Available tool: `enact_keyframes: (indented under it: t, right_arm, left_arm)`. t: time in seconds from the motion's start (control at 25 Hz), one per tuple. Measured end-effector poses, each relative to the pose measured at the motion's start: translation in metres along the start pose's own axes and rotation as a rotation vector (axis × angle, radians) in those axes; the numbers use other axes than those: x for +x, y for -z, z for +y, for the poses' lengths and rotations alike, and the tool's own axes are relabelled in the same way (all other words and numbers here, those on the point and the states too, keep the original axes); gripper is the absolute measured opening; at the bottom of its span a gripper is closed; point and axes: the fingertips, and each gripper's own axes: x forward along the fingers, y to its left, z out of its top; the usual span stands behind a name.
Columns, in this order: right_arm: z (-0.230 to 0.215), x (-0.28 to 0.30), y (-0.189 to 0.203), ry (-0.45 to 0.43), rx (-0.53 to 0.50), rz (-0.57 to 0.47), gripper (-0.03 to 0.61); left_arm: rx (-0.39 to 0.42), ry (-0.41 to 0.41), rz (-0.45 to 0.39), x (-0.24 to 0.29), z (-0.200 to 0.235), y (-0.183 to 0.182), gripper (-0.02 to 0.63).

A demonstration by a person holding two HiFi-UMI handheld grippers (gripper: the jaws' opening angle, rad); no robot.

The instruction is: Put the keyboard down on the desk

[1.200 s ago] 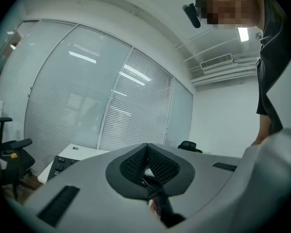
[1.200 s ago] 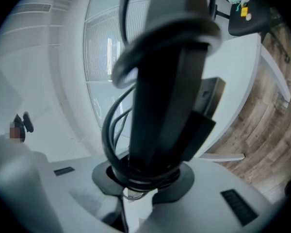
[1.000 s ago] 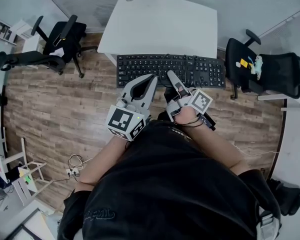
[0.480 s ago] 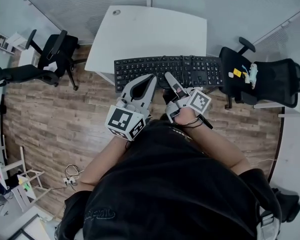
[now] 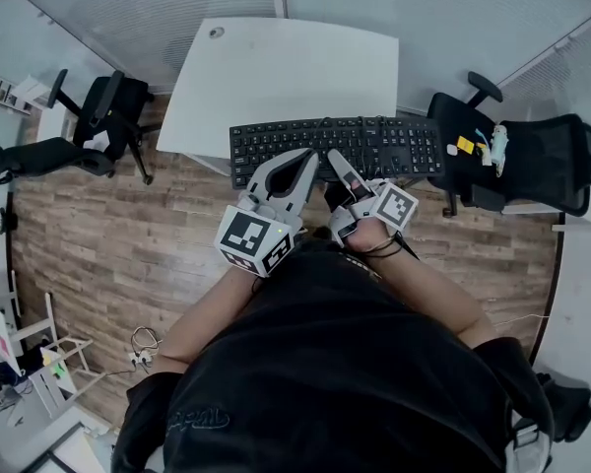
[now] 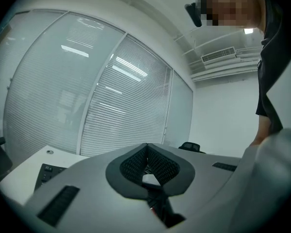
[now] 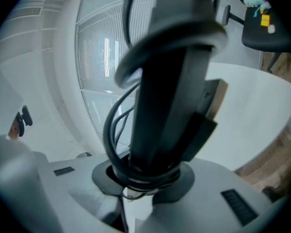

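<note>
My right gripper (image 5: 336,159) pinches the long black keyboard (image 5: 374,144) at its near edge, looped black cable (image 7: 112,130) caught in the jaws, and the board hangs over the white desk (image 5: 286,67) at its front edge. My left gripper (image 5: 308,156) is pressed together, empty. I'd say this one-point hold could let the board twist or slide off.

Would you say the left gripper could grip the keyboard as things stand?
Probably not yet: the left gripper is shut, though nothing stands between it and the keyboard close by.

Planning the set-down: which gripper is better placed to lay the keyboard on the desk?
Right: the right gripper clamps the keyboard over the edge of the desk; the left gripper is shut and empty.
</note>
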Motion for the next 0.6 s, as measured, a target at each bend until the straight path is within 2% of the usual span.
enact_keyframes:
  t: [0.16,0.6]
  right_arm:
    - [-0.02,-0.019,-0.032,0.023,0.006,-0.029,0.101]
    - [-0.027,-0.035,-0.06,0.062,-0.003,-0.128,0.101]
  left_arm:
    - [-0.008,0.033,0.022,0.036,-0.017,0.009,0.015]
    - [-0.011,0.132,0.034,0.067,-0.024,0.01,0.015]
